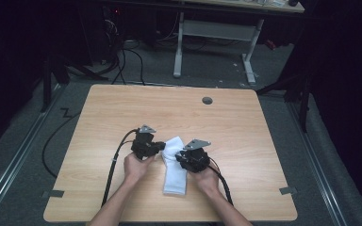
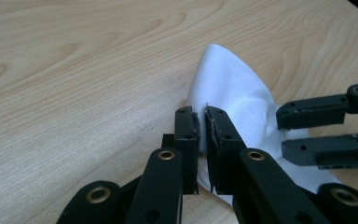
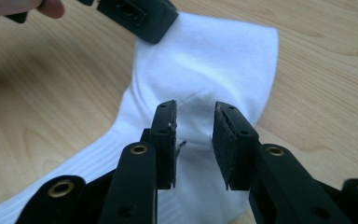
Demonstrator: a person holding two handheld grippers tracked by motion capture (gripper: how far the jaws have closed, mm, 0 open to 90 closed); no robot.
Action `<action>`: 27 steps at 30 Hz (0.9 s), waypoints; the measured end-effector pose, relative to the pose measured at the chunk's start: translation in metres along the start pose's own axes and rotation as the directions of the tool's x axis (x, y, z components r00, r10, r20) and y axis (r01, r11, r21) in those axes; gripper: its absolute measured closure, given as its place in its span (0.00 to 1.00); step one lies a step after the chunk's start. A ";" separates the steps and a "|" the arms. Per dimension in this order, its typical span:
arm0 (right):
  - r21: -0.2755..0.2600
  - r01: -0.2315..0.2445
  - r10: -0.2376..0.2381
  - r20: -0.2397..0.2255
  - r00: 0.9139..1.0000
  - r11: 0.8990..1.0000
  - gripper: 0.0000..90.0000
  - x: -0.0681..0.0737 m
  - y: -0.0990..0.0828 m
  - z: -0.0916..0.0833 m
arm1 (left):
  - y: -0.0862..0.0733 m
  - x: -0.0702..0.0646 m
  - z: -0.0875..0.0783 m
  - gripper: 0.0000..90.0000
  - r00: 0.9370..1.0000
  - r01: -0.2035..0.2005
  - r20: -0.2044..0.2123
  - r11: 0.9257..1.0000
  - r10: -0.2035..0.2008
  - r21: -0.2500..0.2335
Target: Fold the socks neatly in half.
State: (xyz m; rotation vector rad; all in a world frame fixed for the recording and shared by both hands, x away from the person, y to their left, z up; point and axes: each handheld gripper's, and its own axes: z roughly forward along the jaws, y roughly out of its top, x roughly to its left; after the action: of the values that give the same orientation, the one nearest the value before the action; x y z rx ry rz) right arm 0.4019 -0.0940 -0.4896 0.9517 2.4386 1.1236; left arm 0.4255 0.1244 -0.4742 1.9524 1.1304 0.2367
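The left gripper [image 1: 158,149] has its jaws nearly together, pinching the edge of the white sock [image 1: 175,173]. The sock lies near the front edge of the table [image 1: 245,117], its middle hidden under both grippers. The right gripper [image 1: 181,158] stands narrowly open above the fabric. No writing is readable.

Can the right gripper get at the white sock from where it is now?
Probably yes: the right gripper hangs over the white sock with its jaws apart and nothing between; the left gripper pinches the sock's edge off to one side.
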 end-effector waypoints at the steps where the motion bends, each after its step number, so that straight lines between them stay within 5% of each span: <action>1: -0.009 0.002 -0.002 -0.003 1.000 1.000 0.78 0.002 -0.001 -0.002 | 0.000 -0.001 -0.002 0.93 1.000 -0.005 0.004 1.000 0.005 -0.009; 9: -0.001 0.010 -0.010 -0.037 0.999 1.000 0.83 0.012 -0.006 -0.003 | 0.001 -0.005 -0.009 0.93 0.999 -0.032 0.027 0.998 0.033 -0.051; 18: 0.024 -0.014 0.015 -0.003 1.000 1.000 0.86 0.014 0.003 0.020 | 0.007 -0.010 -0.021 0.93 0.994 -0.079 0.068 0.992 0.087 -0.103; 27: 0.027 -0.018 0.018 0.001 1.000 0.999 0.82 0.015 0.008 0.027 | -0.005 -0.013 -0.023 0.93 0.990 -0.109 0.083 0.990 0.116 -0.085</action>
State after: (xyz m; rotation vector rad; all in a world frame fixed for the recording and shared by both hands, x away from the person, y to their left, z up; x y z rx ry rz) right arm 0.4082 -0.0644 -0.5012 0.9839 2.4556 1.0982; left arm 0.4026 0.1288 -0.4602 1.9381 0.9418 0.2503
